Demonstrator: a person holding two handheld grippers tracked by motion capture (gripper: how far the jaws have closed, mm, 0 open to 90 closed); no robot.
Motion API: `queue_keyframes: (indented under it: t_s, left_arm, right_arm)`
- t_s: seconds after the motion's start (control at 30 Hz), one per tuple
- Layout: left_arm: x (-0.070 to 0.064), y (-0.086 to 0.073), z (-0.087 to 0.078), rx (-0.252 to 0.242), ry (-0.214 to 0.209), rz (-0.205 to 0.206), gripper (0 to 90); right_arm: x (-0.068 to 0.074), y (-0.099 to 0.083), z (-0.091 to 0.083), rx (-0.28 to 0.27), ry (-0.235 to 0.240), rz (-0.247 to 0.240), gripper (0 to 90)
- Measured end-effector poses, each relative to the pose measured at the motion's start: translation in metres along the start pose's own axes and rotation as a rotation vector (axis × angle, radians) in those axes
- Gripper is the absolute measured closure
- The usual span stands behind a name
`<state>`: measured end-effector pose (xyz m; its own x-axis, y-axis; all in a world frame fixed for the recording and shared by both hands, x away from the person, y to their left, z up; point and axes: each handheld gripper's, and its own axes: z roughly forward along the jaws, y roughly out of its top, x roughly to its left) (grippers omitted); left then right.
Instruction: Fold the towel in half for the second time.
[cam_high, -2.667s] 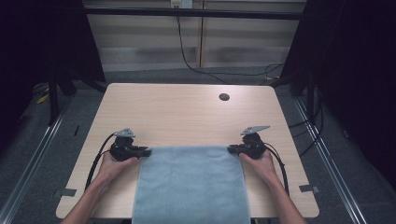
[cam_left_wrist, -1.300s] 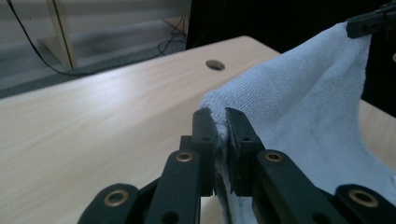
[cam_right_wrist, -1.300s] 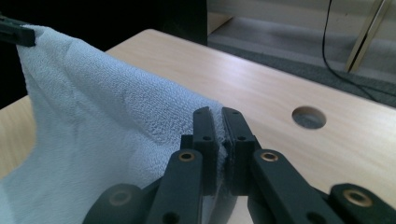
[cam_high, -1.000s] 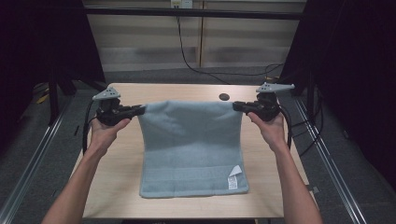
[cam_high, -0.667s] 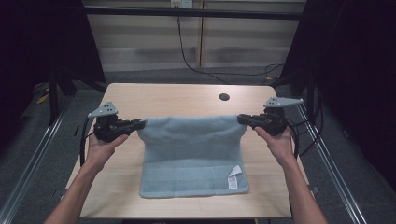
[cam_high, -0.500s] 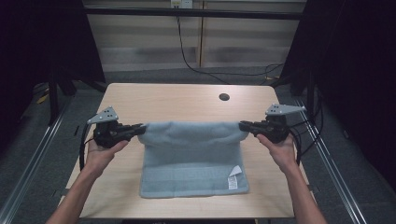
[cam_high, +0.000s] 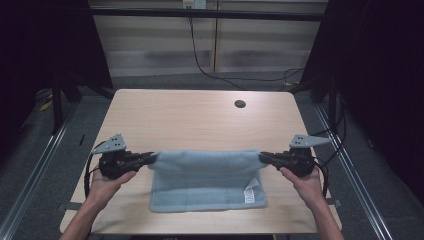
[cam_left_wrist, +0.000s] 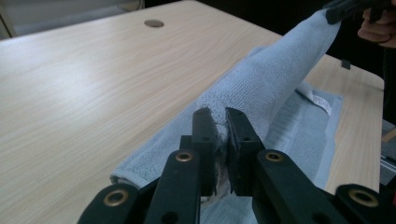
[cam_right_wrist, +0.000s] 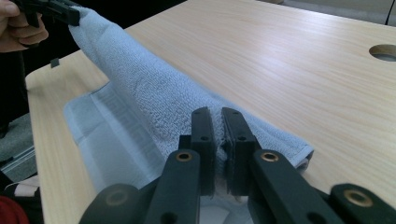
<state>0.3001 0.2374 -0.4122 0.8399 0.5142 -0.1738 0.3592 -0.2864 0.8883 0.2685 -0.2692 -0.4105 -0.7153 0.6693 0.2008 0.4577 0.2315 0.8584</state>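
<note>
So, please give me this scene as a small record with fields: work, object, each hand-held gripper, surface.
work: folding a towel
towel: light blue, near part flat on table, far edge lifted between the grippers
left hand-held gripper: shut on the towel's left corner
right hand-held gripper: shut on the towel's right corner
tag: white, near the right edge
table: pale wood

No text, brand, number or sign can be read anywhere. The one printed item is a small white tag sewn at the near right corner of the blue towel; it carries faint dark marks, too small and blurred to make out, in the high view and the left gripper view alike.
</note>
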Motion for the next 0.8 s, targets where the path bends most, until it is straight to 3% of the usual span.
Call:
queue_keyframes:
  t_s: [0.13,0.2,0.43,0.57,0.63,0.7,0.8]
  left_arm:
    - [-0.008,-0.007,-0.004,0.016,-0.003,0.007,83.5]
    - [-0.010,-0.013,-0.006,0.028,-0.015,-0.014,83.5]
    - [-0.017,-0.039,0.002,0.160,-0.014,-0.025,82.9]
    - [-0.022,-0.058,0.004,0.205,-0.034,-0.039,81.7]
    - [-0.024,-0.066,0.005,0.248,-0.009,-0.033,79.2]
    - [-0.024,-0.075,0.004,0.249,-0.045,-0.049,79.2]
    - [-0.027,-0.081,0.004,0.245,-0.059,-0.067,74.5]
  right_arm:
    - [0.008,-0.008,-0.003,0.011,-0.001,-0.004,84.5]
    - [0.012,-0.013,-0.004,0.025,-0.001,-0.006,84.3]
    - [0.024,-0.040,0.004,0.131,0.005,-0.012,82.5]
    - [0.027,-0.056,0.005,0.147,0.012,0.010,81.5]
    - [0.028,-0.062,0.006,0.163,0.009,0.015,80.4]
    - [0.029,-0.070,0.007,0.177,0.002,0.023,77.5]
    - [0.031,-0.079,0.008,0.198,0.016,0.037,75.8]
